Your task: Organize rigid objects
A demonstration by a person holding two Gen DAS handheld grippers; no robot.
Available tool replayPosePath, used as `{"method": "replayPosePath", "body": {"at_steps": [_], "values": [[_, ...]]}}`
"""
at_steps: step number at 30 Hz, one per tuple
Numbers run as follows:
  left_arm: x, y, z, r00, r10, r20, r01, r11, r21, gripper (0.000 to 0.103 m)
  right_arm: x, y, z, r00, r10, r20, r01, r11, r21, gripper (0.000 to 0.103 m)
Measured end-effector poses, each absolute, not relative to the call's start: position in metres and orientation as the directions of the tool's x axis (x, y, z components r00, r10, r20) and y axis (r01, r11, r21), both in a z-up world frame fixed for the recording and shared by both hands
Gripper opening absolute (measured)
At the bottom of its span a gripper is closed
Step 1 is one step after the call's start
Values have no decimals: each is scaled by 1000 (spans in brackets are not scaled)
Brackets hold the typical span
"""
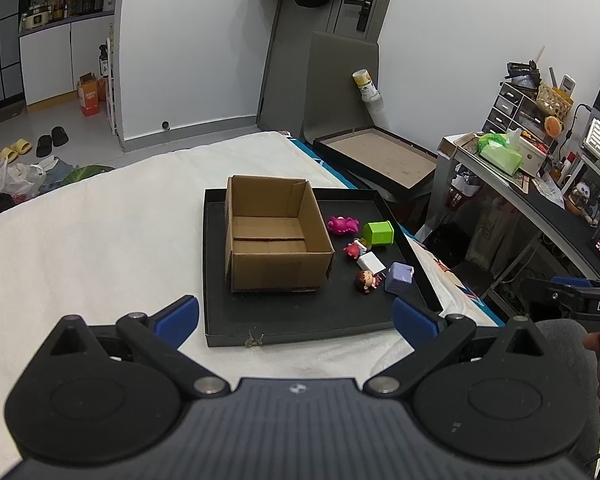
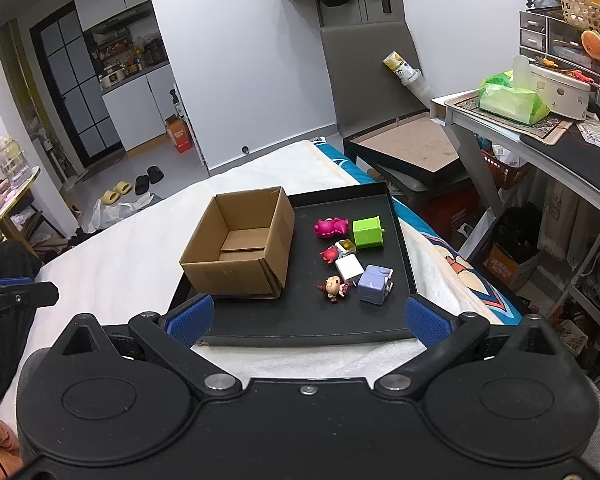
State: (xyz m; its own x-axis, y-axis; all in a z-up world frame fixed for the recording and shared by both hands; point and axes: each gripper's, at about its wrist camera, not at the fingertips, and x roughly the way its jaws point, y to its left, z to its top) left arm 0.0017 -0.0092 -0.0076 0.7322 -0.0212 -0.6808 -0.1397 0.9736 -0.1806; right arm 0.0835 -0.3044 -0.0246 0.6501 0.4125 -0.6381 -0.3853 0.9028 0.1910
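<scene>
Only the right view shows the yellow-topped cube (image 2: 347, 245).

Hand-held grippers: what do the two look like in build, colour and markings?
Both look alike: black body with two round black discs, black linkage arms on silver pivot pins, and blue ribbed pads on the fingers. The left hand-held gripper has a ribbed grey centre plate; the right hand-held gripper carries white letters "DAS".

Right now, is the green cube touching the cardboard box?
Apart. The right wrist view shows bare black tray and the pink toy between the green cube and the cardboard box.
</scene>
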Motion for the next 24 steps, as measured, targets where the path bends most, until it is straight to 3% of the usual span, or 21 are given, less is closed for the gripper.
{"method": "replayPosePath", "body": {"at_steps": [24], "values": [[26,8,-27,724,-3,-689,-195,958,-209,102,105,-315,-42,654,393,-646,-323,918,231,103]]}}
